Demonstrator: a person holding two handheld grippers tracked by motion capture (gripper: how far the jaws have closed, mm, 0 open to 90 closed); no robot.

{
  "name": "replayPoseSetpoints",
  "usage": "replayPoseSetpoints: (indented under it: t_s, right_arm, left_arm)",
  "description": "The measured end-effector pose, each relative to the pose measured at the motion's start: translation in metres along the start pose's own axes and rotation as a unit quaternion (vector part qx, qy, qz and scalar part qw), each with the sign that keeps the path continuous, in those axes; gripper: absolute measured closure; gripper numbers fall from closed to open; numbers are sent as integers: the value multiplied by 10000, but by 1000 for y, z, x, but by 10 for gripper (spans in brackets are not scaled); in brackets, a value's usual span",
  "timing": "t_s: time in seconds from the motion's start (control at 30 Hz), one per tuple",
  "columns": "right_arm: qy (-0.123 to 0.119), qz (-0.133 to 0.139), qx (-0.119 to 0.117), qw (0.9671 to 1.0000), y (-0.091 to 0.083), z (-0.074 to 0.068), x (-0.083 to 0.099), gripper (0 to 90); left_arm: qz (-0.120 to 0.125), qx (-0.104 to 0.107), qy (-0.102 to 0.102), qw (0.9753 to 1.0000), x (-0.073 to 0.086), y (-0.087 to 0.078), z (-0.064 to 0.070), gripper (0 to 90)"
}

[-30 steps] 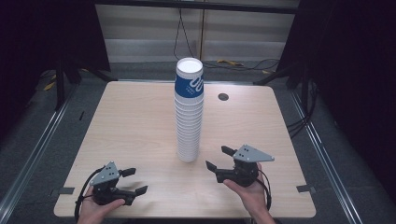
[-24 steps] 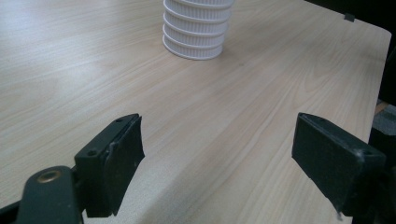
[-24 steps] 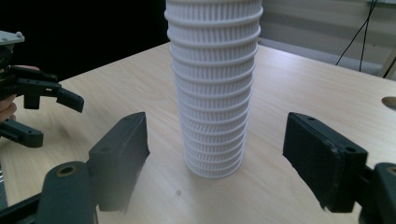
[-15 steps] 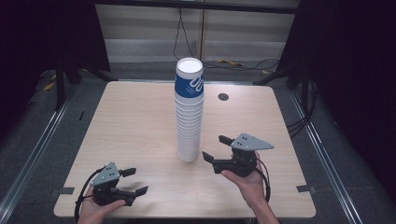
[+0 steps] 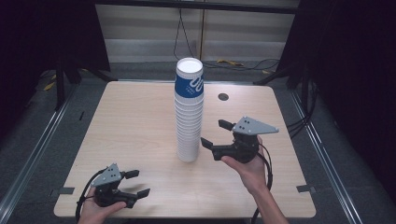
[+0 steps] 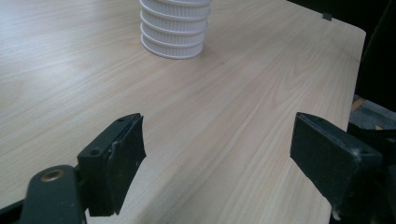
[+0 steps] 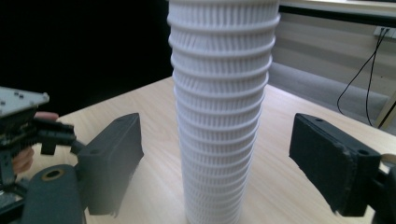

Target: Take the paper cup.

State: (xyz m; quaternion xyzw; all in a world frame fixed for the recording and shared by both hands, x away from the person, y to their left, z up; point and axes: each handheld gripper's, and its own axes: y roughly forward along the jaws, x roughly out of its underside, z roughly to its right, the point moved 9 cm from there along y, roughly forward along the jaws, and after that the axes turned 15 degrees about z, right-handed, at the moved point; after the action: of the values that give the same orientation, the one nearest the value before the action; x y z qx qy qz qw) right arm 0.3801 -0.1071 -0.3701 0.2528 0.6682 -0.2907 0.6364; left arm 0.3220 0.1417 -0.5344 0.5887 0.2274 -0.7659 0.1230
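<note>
A tall stack of white ribbed paper cups [image 5: 189,123], topped by a blue printed cup [image 5: 189,84], stands upright in the middle of the wooden table [image 5: 135,121]. My right gripper [image 5: 215,133] hovers just right of the stack's lower half, open, with nothing in it. In the right gripper view the stack [image 7: 219,116] rises between and beyond the spread jaws of that gripper [image 7: 215,161]. My left gripper [image 5: 140,182] rests open near the front left edge. Its own view has the gripper [image 6: 217,154] wide apart over bare wood, with the stack's base [image 6: 173,28] farther off.
A small dark round grommet [image 5: 223,97] sits in the tabletop behind the stack to the right. Cables [image 5: 233,63] lie on the floor beyond the far edge. Metal rails run along both sides of the table. The left hand and gripper [image 7: 25,130] show at the right gripper view's left.
My right gripper has lifted and moved forward and left, closer to the cup stack, staying open. The left gripper has not moved.
</note>
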Motion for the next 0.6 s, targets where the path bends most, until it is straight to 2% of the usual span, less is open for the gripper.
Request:
replayPoseSetpoints:
  t_s: [0.07, 0.1, 0.13, 0.17, 0.2, 0.23, 0.4, 0.6]
  right_arm:
    - [8, 79, -34, 10000, 3, 2, -12, 165]
    - [8, 79, -34, 10000, 3, 2, -12, 165]
    - [-17, 132, -64, 9999, 6, 2, -21, 165]
    - [-17, 132, -64, 9999, 6, 2, -21, 165]
    - [-57, 173, -95, 9998, 8, 2, -30, 161]
    - [-57, 173, -95, 9998, 8, 2, -30, 161]
    - [-86, 369, -157, 9992, 14, 2, -58, 152]
    - [-102, 460, -216, 9987, 23, 2, -76, 141]
  left_arm:
    - [14, 29, -12, 10000, 0, 1, 1, 176]
    - [9, 30, -8, 10000, 0, 1, 1, 176]
    - [14, 22, -20, 10000, 0, 1, 1, 176]
    - [19, 18, -26, 10000, 0, 1, 1, 176]
    - [22, 9, -29, 10000, 0, 1, 0, 176]
    - [22, -2, -18, 10000, 0, 1, 0, 176]
    - [12, -61, -21, 10000, 1, 3, -4, 176]
    - [-48, -32, -7, 10000, 3, 4, -5, 176]
